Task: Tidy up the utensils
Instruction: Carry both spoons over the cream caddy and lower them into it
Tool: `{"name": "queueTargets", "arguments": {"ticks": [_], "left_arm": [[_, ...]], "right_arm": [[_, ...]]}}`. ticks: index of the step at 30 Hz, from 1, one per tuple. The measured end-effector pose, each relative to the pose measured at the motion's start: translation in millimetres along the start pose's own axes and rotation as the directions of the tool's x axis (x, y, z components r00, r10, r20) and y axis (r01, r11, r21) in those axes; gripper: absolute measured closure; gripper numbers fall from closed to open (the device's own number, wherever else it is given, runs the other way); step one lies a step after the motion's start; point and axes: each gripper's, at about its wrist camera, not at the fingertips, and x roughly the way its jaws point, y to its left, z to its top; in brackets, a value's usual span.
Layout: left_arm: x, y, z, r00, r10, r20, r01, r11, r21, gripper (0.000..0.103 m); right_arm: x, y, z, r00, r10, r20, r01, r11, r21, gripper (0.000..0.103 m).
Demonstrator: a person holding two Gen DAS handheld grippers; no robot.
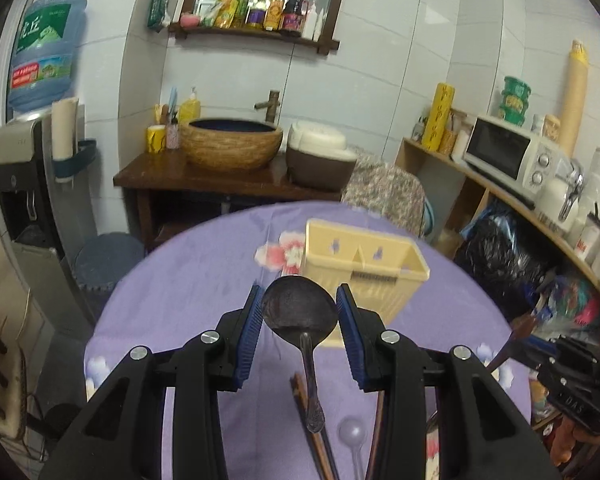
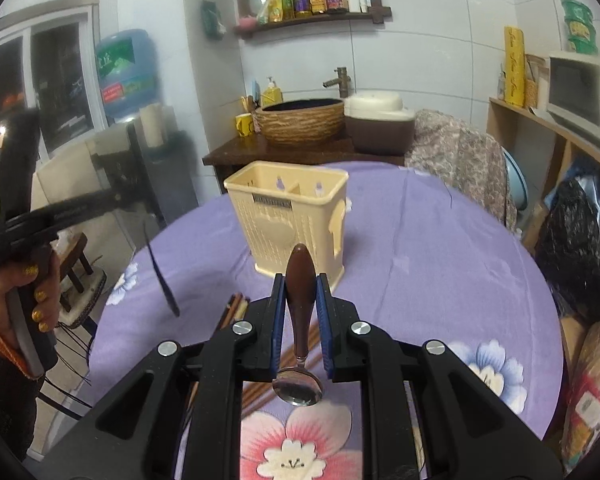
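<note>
My left gripper is shut on the bowl of a dark metal spoon, held above the table; its handle hangs back toward the camera. My right gripper is shut on the brown wooden handle of a second spoon, whose shiny bowl dangles below the jaws. A cream two-compartment utensil holder stands upright on the purple flowered tablecloth, just beyond both grippers. Brown chopsticks and a clear plastic spoon lie on the cloth underneath.
A hand carries the left gripper at the table's left side. Behind the table stand a cloth-covered chair, a wooden stand with a basin and rice cooker. A shelf with a microwave and black bag lines the right.
</note>
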Motion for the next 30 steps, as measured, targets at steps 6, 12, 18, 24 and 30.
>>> {"name": "queueTargets", "arguments": {"ticks": [6, 12, 18, 24, 30], "left_arm": [[6, -11, 74, 0.995, -0.048, 0.087, 0.049, 0.999, -0.016, 0.065], [41, -32, 122, 0.991, -0.007, 0.133, 0.008, 1.000, -0.006, 0.065], [79, -41, 108, 0.996, 0.013, 0.091, -0.015, 1.000, 0.019, 0.065], [111, -28, 78, 0.999, 0.042, 0.017, -0.042, 0.999, 0.002, 0.065], [124, -23, 57, 0.998, 0.049, -0.034, -0.049, 0.999, 0.014, 0.065]], "right_arm": [[-6, 4, 79, 0.991, 0.005, 0.137, -0.005, 1.000, -0.006, 0.087], [14, 10, 142, 0.971, -0.042, 0.237, 0.045, 0.999, -0.009, 0.087], [63, 6, 146, 0.979, -0.062, 0.195, 0.059, 0.998, 0.021, 0.087], [97, 0, 120, 0.986, -0.072, 0.150, 0.069, 0.997, 0.031, 0.087], [117, 0, 98, 0.991, -0.083, 0.105, 0.082, 0.997, 0.011, 0.087]]}}
